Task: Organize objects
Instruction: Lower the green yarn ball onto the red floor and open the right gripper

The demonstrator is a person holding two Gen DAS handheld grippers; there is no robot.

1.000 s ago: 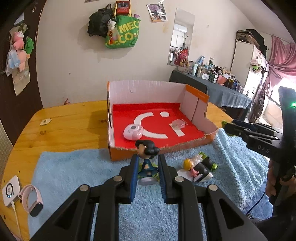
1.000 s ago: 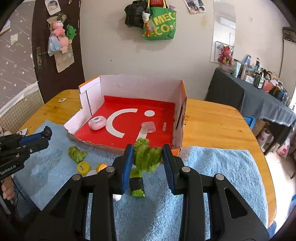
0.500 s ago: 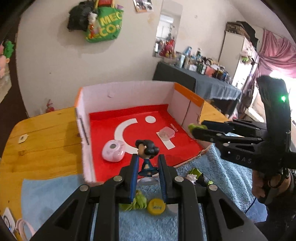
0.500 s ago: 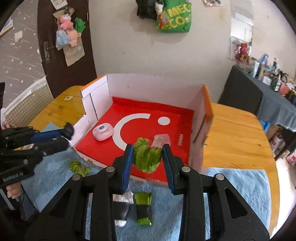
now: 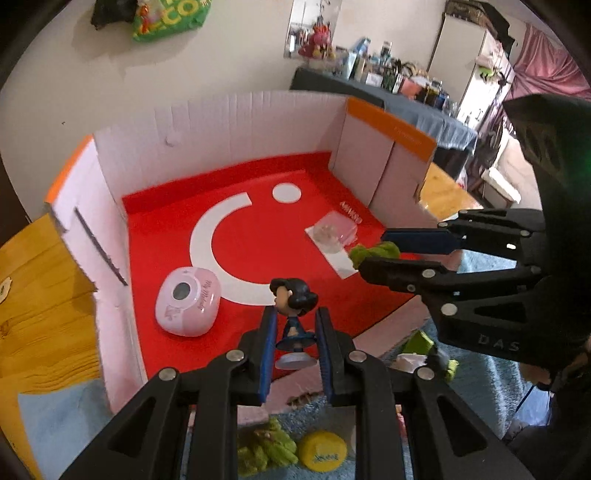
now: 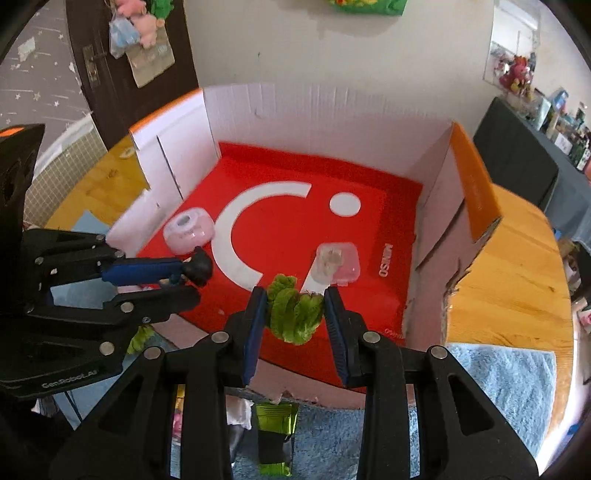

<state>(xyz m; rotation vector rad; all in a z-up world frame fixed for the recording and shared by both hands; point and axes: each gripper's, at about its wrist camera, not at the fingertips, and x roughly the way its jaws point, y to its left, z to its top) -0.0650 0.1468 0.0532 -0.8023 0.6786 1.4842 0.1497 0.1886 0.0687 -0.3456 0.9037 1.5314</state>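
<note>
Over the red-floored box [image 5: 229, 155], left gripper [image 5: 293, 341] jaws clamp the figurine [image 5: 293, 306]; right gripper [image 6: 295, 314] jaws clamp the green plush [image 6: 293, 314].

Behind the work area we see a pale wall [image 6: 295, 48] with a green bag [image 5: 170, 18] hanging on it, printed with light letters. To one side stands a dark door [image 6: 122, 74], and soft toys [image 6: 140, 18] hang on it in pink and green. We also see a mirror [image 5: 314, 26], a dark side table [image 5: 399, 99] crowded with bottles and small boxes, a white cabinet [image 5: 465, 66] and a pink curtain [image 5: 546, 62].
</note>
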